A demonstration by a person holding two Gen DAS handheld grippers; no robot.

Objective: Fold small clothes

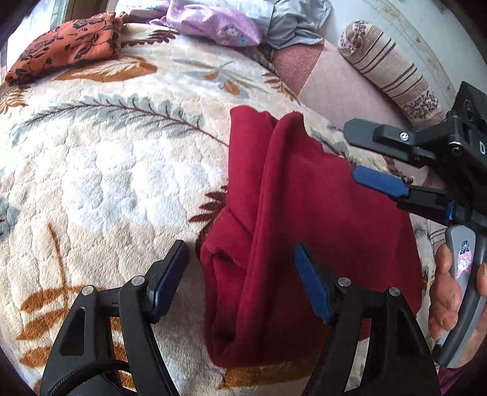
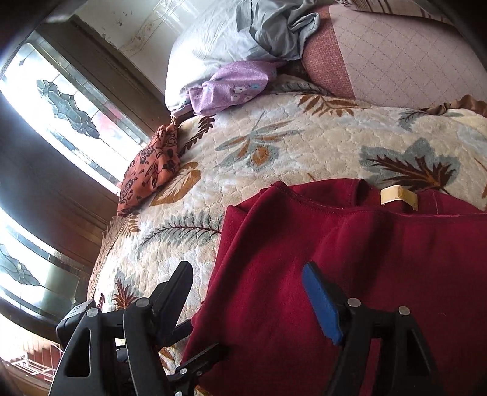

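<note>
Plainly no readable writing anywhere: only a blank cream neck label [image 2: 398, 196] sewn inside the collar of the dark red garment [image 1: 304, 213], too plain or too small to show any letters. Small pink-patterned sticker [image 1: 464, 259] on the grey handle of the right gripper [image 1: 356, 153], print not legible.

Dark red garment lying partly folded on the leaf-patterned plush blanket [image 1: 106, 167] over the bed, one long fold running up its middle, near edge cut off behind the gripper bodies. Left gripper [image 1: 240, 280] jaws spread wide, nothing clamped, the garment's folded edge lying between and below the pads. Right gripper jaws likewise apart, empty, poised at the garment's far side; part of a hand [image 1: 447, 292] on its handle, rest out of frame.

Beyond: orange floral cloth [image 1: 64, 45], lilac flowered cloth [image 1: 213, 21], crumpled pale blue fabric [image 1: 292, 21], striped bolster [image 1: 389, 70] with one end cut off. Window [image 2: 70, 112] overexposed, outside detail unreadable.
</note>
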